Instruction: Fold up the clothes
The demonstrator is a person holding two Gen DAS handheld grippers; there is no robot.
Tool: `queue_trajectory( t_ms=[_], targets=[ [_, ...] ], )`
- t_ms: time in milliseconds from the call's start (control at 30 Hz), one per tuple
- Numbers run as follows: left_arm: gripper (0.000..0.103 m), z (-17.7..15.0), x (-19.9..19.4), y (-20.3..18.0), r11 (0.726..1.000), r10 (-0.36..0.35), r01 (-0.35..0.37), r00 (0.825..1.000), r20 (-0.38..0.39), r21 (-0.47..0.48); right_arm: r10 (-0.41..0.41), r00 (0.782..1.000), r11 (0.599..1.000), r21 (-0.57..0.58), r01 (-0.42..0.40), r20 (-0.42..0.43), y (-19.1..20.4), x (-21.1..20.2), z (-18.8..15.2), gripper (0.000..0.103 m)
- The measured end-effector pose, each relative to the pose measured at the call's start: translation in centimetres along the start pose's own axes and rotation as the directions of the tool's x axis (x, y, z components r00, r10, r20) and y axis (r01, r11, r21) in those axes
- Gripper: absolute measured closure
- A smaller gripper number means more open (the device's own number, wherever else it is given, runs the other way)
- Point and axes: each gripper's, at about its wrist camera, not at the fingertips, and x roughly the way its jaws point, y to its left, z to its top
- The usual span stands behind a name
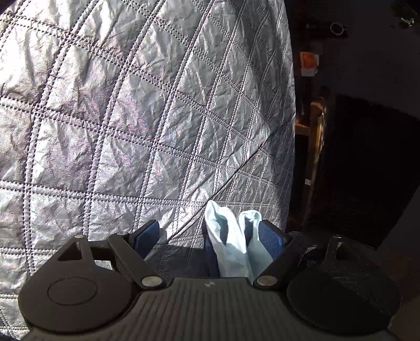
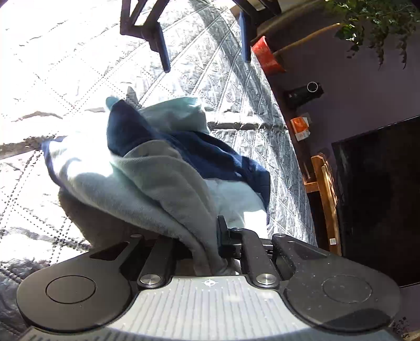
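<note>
A light blue and navy garment [image 2: 162, 168] lies bunched on a silver quilted cover [image 2: 223, 86]. My right gripper [image 2: 207, 236] is shut on a thick grey-blue fold of it. Only the right finger [image 2: 222, 233] shows, since the cloth drapes over the other. In the right wrist view my left gripper [image 2: 206, 63] hangs open above the quilt, beyond the garment. In the left wrist view my left gripper [image 1: 210, 230] has its jaws wide apart. A light blue flap of cloth [image 1: 228, 244] stands between them, close to the right finger [image 1: 270, 236].
The quilt's right edge [image 1: 288, 131] drops off to a dark floor. Beyond it are a wooden frame [image 2: 325, 183], a black screen [image 2: 380, 196], an orange pot [image 2: 266, 56] with a leafy plant [image 2: 372, 23], and a small orange packet [image 2: 300, 126].
</note>
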Motion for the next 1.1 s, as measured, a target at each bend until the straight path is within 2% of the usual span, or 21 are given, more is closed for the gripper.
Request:
queue_trajectory(
  t_ms=[33,167,233,300,400,433,533,567,600,667,733,833,900,933,1000,1067,1100],
  targets=[
    [0.024,0.3,-0.4,-0.2,1.0,-0.007,0.007,1.0,0.015,0.0,0.007,1.0,1.0,-0.019,-0.007,-0.005,1.2,0.0,0.2,0.089],
    [0.023,1.2,-1.2,-0.6,1.0,-0.021,0.021,0.999,0.049,0.004,0.041,0.999,0.999,0.033,-0.04,-0.029,2.3,-0.7,0.1,0.087],
    [0.022,0.7,-0.9,-0.9,0.999,-0.01,0.009,0.999,0.043,0.032,0.052,0.998,0.997,0.059,-0.05,-0.045,2.4,-0.9,-0.2,0.084],
    [0.022,0.1,-0.6,-1.4,0.998,0.004,-0.006,0.999,0.033,0.068,0.095,0.995,0.987,0.135,-0.092,-0.014,1.5,-1.7,-0.7,0.081],
    [0.022,-2.2,0.5,-1.8,0.988,0.045,-0.043,0.999,-0.008,0.151,0.155,0.987,0.956,0.245,-0.16,0.04,0.2,-3.0,-1.5,0.069],
    [0.022,-3.2,0.8,-1.9,0.982,0.061,-0.056,0.998,-0.024,0.179,0.173,0.983,0.942,0.281,-0.183,0.059,-0.3,-3.4,-1.8,0.059],
    [0.022,-6.4,1.3,-2.5,0.957,0.105,-0.085,0.993,-0.058,0.278,0.223,0.967,0.889,0.381,-0.252,0.121,-1.6,-4.7,-2.5,0.057],
    [0.022,-7.4,1.3,-2.7,0.944,0.115,-0.09,0.991,-0.063,0.318,0.245,0.956,0.842,0.454,-0.292,0.159,-2.9,-5.3,-3.4,0.057],
    [0.022,-8.4,1.4,-3.0,0.929,0.123,-0.093,0.99,-0.063,0.359,0.267,0.94,0.771,0.538,-0.34,0.211,-4.4,-6.0,-4.7,0.058],
    [0.022,-10.1,1.4,-3.4,0.897,0.141,-0.101,0.988,-0.063,0.43,0.236,0.928,0.637,0.675,-0.371,0.287,-7.5,-7.0,-7.3,0.057],
    [0.023,-11.1,1.5,-3.4,0.876,0.161,-0.115,0.985,-0.059,0.469,0.207,0.918,0.454,0.798,-0.397,0.339,-9.7,-7.4,-10.8,0.055],
    [0.022,-11.8,2.0,-3.1,0.859,0.192,-0.136,0.979,-0.066,0.495,0.14,0.903,0.18,0.886,-0.427,0.407,-12.0,-7.1,-15.3,0.053],
    [0.022,-12.0,2.2,-2.7,0.852,0.219,-0.16,0.974,-0.062,0.498,0.165,0.846,0.102,0.844,-0.526,0.507,-12.8,-6.2,-16.9,0.053],
    [0.022,-12.0,2.2,-2.6,0.849,0.228,-0.169,0.972,-0.057,0.501,0.129,0.846,0.125,0.837,-0.532,0.518,-12.9,-6.3,-16.7,0.054],
    [0.022,-12.1,2.0,-2.6,0.839,0.233,-0.176,0.971,-0.048,0.515,0.072,0.874,0.184,0.854,-0.486,0.481,-13.5,-6.4,-16.8,0.051],
    [0.022,-12.4,2.2,-3.0,0.822,0.233,-0.176,0.972,-0.038,0.541,0.089,0.921,0.258,0.884,-0.389,0.38,-15.2,-3.0,-16.1,0.053],
    [0.022,-12.6,2.4,-3.3,0.809,0.235,-0.179,0.971,-0.03,0.56,0.112,0.927,0.294,0.88,-0.374,0.357,-15.3,-1.4,-15.7,0.056]
  ],
)
